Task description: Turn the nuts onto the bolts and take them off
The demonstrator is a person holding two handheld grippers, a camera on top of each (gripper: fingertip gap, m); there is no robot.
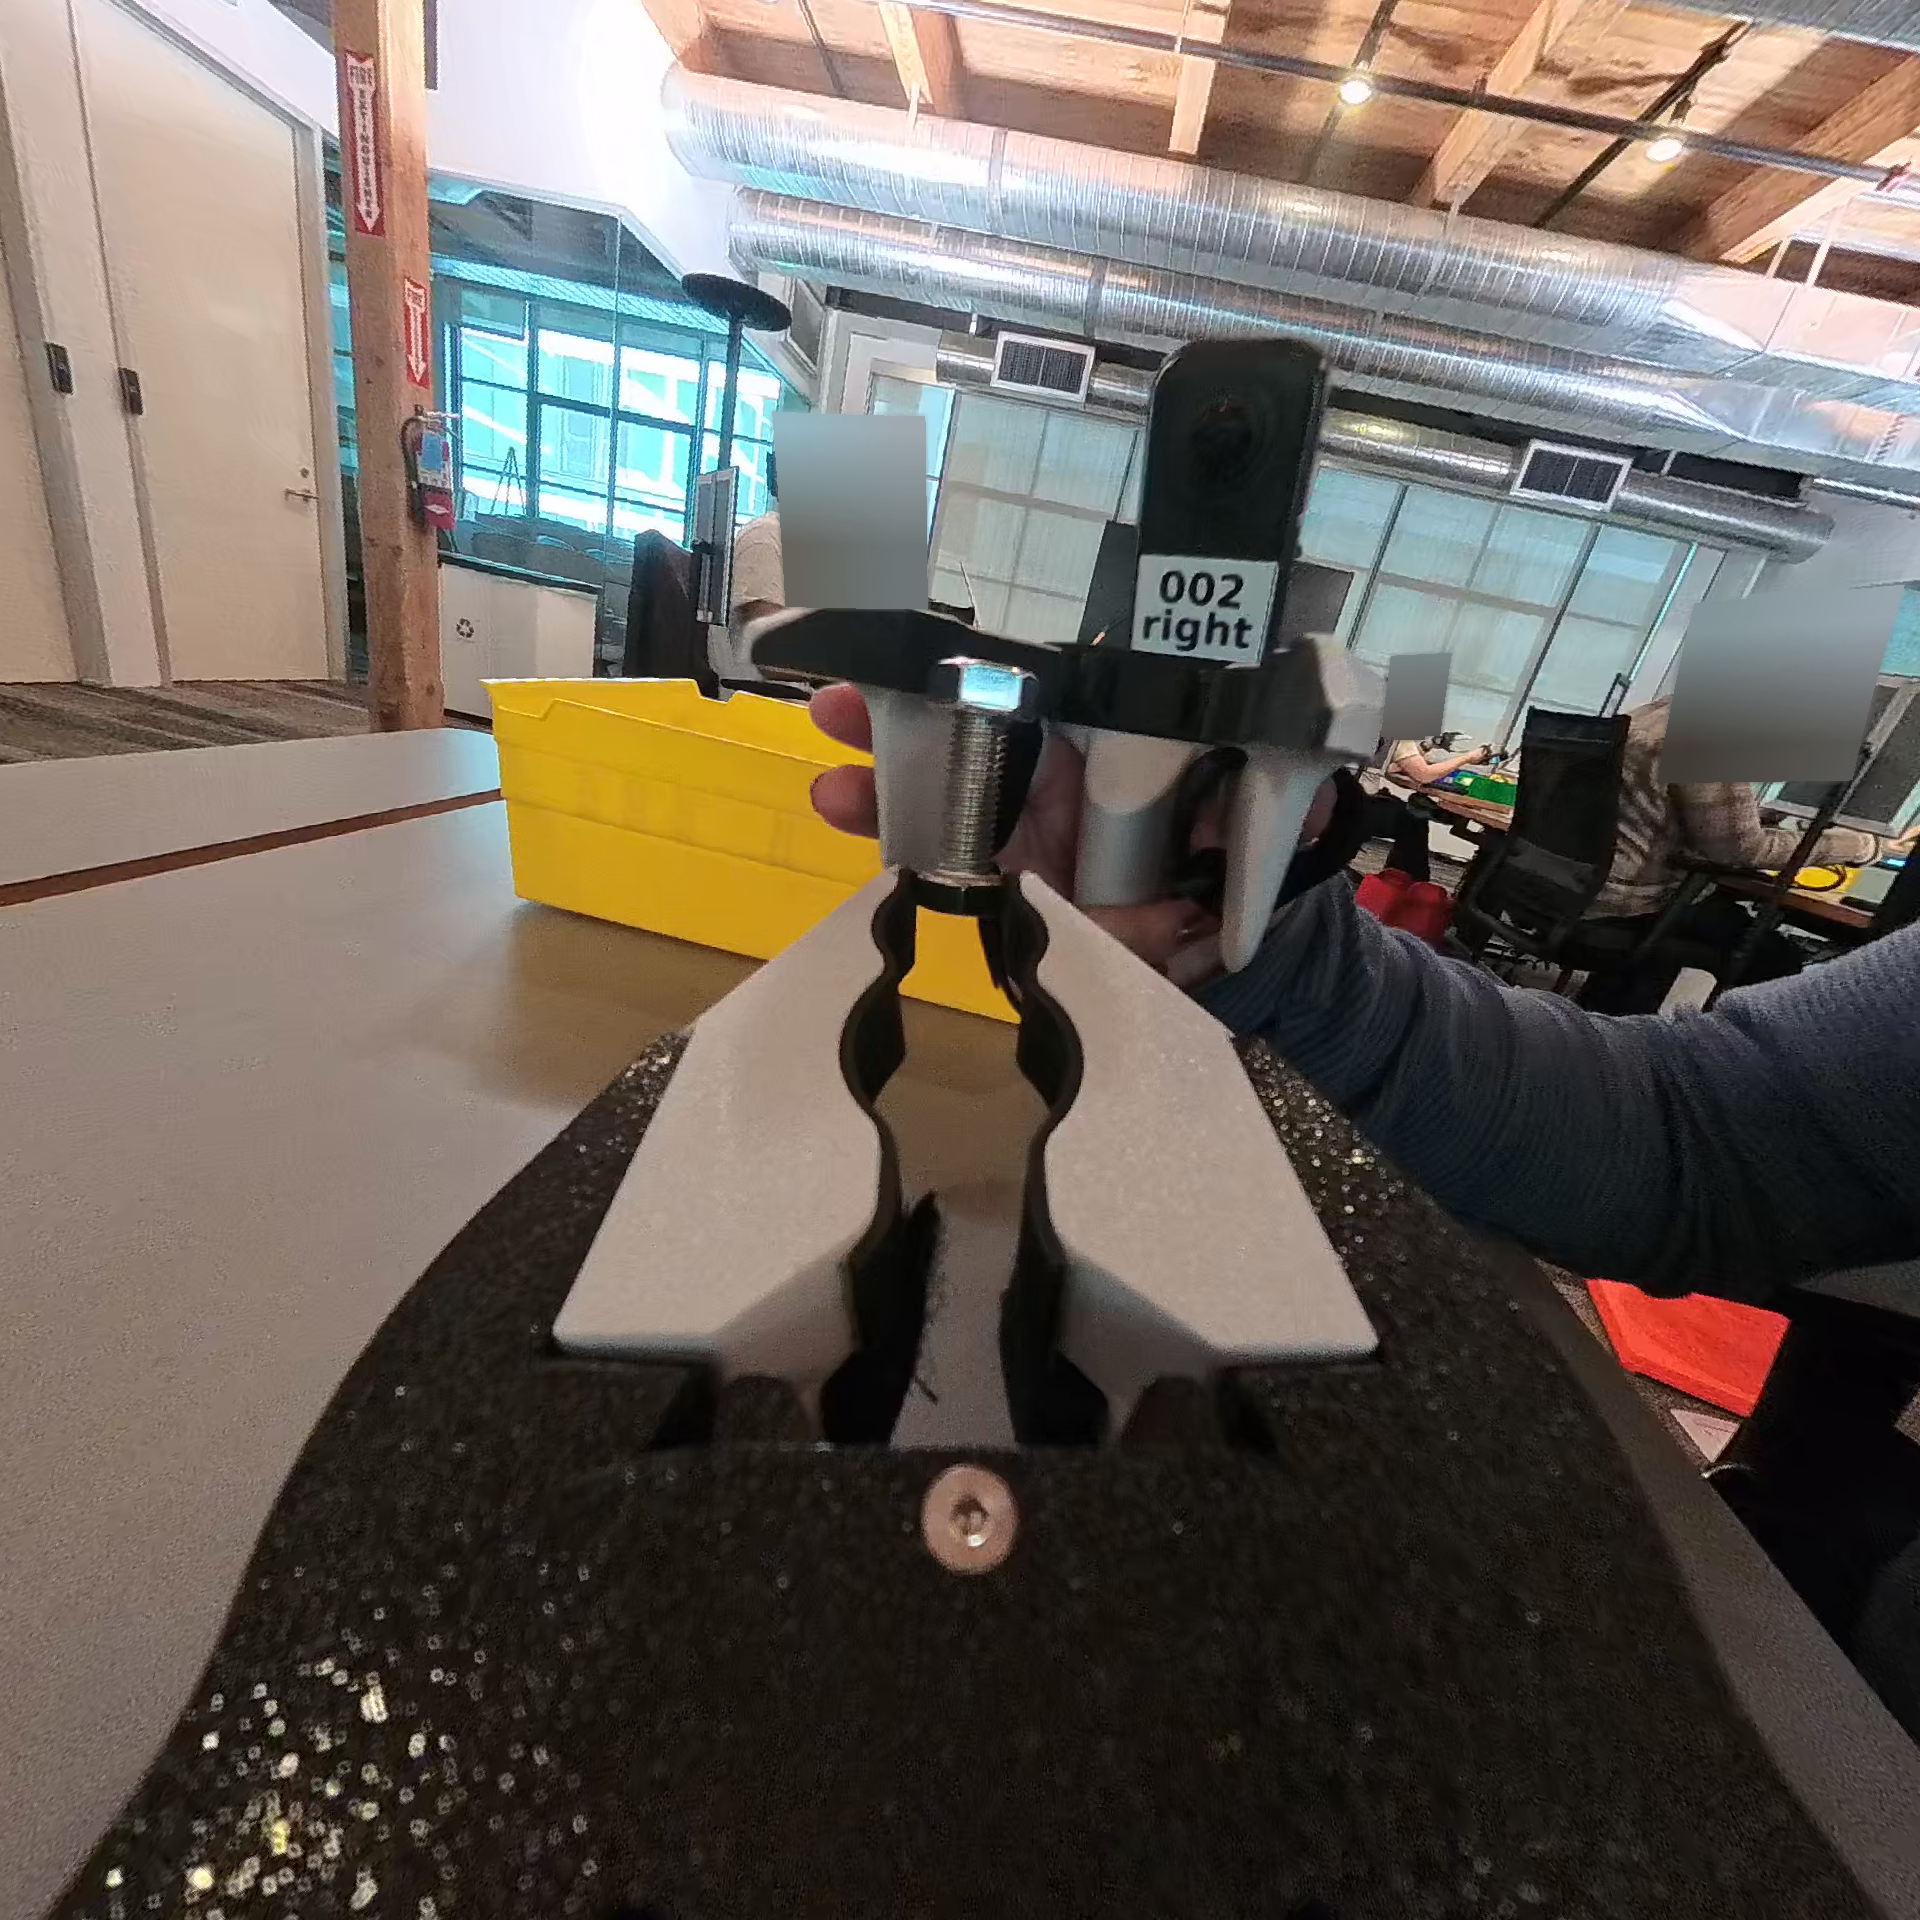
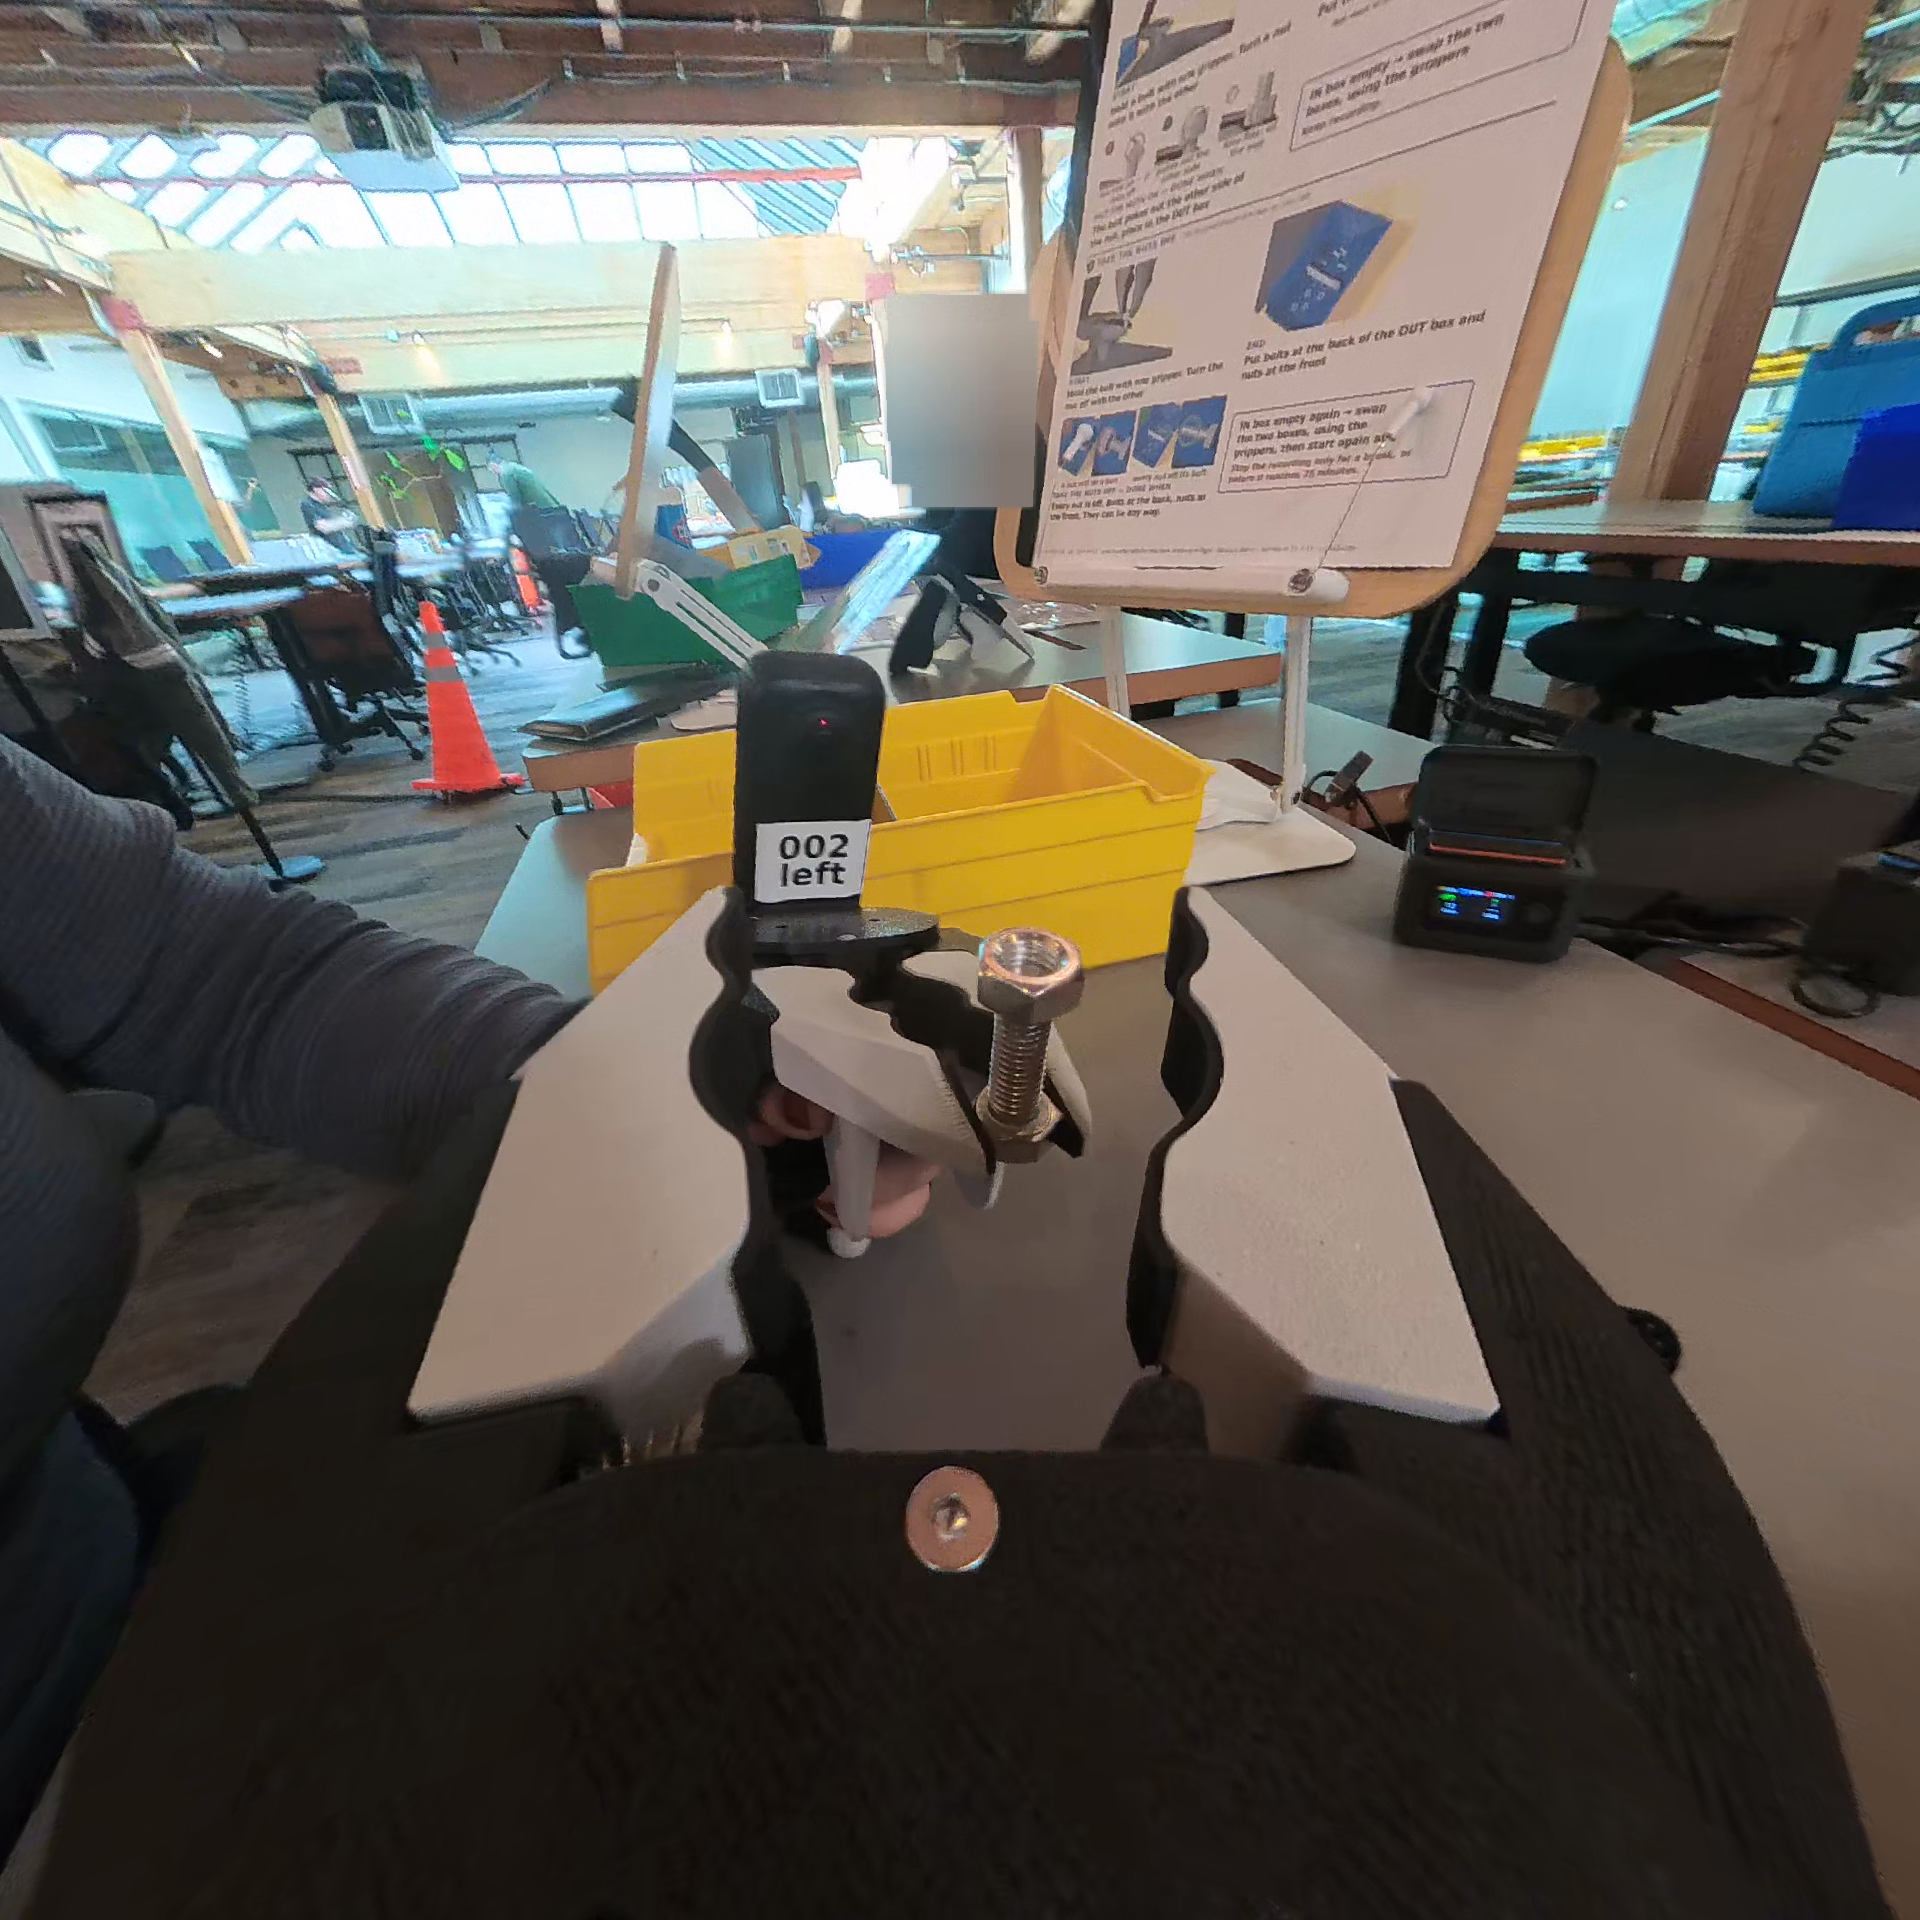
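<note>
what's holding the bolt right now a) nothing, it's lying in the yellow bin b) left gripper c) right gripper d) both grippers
b: the left gripper is shut on the lower end of the upright bolt, while the right gripper is open and off it.

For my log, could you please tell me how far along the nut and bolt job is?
Done: nut sits on the bolt tip. In hand: left gripper clamps the bolt's lower end; right gripper open, by the nut. Left: turning it fully on or off.
</note>
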